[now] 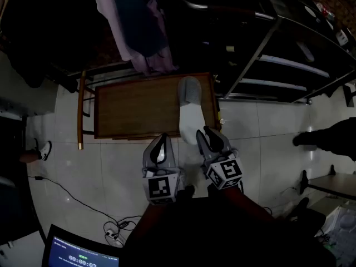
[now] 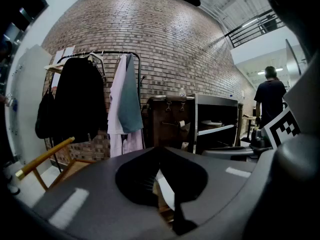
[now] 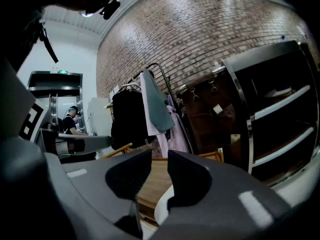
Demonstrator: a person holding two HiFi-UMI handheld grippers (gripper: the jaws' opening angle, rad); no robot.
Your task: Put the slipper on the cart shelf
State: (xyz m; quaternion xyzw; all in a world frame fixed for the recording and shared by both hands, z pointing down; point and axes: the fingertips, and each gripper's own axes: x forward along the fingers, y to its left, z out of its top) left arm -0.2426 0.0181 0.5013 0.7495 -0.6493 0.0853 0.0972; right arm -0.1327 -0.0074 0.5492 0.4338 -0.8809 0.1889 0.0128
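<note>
While the head view looks steeply down, the slipper [image 1: 190, 105] lies on the right end of a low wooden table [image 1: 139, 107]. Its long axis runs from the near edge to the far edge, with the gray toe toward the far edge and the white heel sticking out over the near edge above the tiled floor [image 1: 261, 143]. Both grippers sit side by side just short of that edge, pointing away from the person and tipped slightly down. The left gripper [image 1: 162, 138] aims at the table's near edge, and the right gripper [image 1: 204, 132] has its tips right at the heel, though contact cannot be told. The cart [image 1: 278, 35] stands beyond the table's right end, and clothes [image 1: 139, 32] hang past the far edge. In the left gripper view, the left gripper [image 2: 159, 151] has its jaws pressed together at the tips with nothing between them, and the cart [image 2: 215, 119] stands ahead against the brick wall. In the right gripper view, the right gripper [image 3: 159, 159] has its jaws slightly spread. Only the table [image 3: 152, 181] shows through the gap, and the white heel [image 3: 164, 206] sits low beside the right-hand jaw, unpinched.
</note>
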